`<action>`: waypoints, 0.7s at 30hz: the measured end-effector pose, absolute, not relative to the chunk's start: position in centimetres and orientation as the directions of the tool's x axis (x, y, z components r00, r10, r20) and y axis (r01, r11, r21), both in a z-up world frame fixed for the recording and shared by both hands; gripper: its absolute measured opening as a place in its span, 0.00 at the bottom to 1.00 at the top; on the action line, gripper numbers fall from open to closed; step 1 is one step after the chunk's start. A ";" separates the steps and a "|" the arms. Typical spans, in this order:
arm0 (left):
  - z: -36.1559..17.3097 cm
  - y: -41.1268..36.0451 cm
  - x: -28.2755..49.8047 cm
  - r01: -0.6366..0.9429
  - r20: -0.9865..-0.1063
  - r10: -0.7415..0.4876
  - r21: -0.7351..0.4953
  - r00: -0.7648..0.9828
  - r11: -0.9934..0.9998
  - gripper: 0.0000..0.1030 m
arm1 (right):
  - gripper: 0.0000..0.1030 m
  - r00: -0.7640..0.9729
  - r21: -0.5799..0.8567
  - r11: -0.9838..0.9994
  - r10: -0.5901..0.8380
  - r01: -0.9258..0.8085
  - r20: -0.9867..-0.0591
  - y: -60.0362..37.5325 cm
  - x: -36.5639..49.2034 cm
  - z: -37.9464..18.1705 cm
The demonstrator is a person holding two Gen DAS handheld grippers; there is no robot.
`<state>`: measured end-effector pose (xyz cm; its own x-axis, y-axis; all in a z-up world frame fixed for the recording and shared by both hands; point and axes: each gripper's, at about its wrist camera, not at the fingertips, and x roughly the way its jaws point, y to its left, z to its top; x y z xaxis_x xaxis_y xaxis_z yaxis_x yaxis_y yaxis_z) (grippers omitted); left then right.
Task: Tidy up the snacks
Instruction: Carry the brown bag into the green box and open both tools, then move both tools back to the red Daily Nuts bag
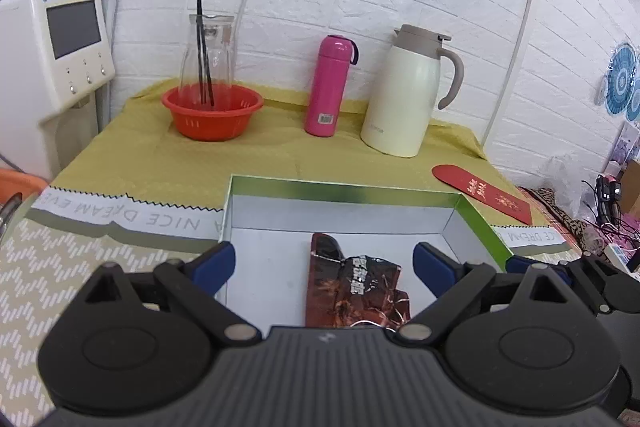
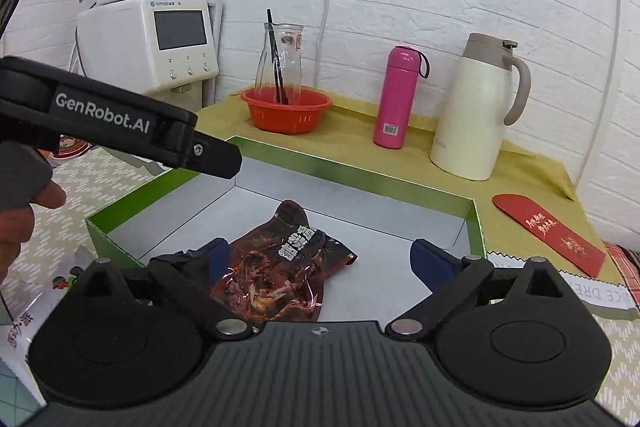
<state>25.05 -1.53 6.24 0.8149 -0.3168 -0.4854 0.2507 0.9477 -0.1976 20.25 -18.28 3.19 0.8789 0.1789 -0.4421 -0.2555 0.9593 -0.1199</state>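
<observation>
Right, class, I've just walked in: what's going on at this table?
A person with a gripper in each hand is sorting snacks into a green-rimmed box. One dark red snack packet lies on the box floor. The left gripper and the right gripper both hang open over it, holding nothing. More packets lie outside the box, to its left.

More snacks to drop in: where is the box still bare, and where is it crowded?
Inside the green box, the floor is bare along the far wall and in the right corner, beside the snack packet. The near-left is crowded: the packet lies there, with the left gripper and right gripper both open over it.
</observation>
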 end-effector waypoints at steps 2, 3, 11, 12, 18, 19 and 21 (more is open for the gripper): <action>6.9 -1.5 23.7 0.261 -0.481 -0.321 -0.189 0.816 0.947 0.91 | 1.00 0.881 -0.121 0.960 0.179 -0.255 -0.438 -18.1 19.2 3.9; 7.3 -1.5 22.9 0.266 -0.479 -0.321 -0.182 0.817 0.947 0.91 | 1.00 0.883 -0.124 0.960 0.176 -0.253 -0.436 -18.0 18.5 4.3; 8.8 -1.6 15.8 0.294 -0.487 -0.348 -0.186 0.801 0.938 0.91 | 1.00 0.910 -0.160 0.956 0.169 -0.244 -0.378 -17.1 11.0 6.8; 8.8 -1.8 15.0 0.302 -0.497 -0.349 -0.175 0.794 0.937 0.91 | 1.00 0.911 -0.160 0.954 0.178 -0.252 -0.372 -17.1 9.9 6.9; 8.1 -1.3 9.2 0.364 -0.471 -0.402 -0.174 0.785 0.915 0.91 | 1.00 0.917 -0.168 0.948 0.200 -0.270 -0.345 -17.8 3.6 6.9; 7.7 -1.3 8.4 0.373 -0.472 -0.412 -0.179 0.779 0.910 0.91 | 1.00 0.916 -0.158 0.948 0.211 -0.277 -0.341 -17.9 2.6 6.8; 6.5 -1.4 7.1 0.385 -0.485 -0.427 -0.189 0.763 0.903 0.91 | 1.00 0.914 -0.127 0.948 0.237 -0.291 -0.329 -18.2 0.8 6.3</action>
<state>7.11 -1.43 6.53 0.7630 -0.4272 -0.4850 0.3854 0.9031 -0.1893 0.83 -18.23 6.25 0.9141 0.2369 -0.3291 -0.2915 0.9481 -0.1272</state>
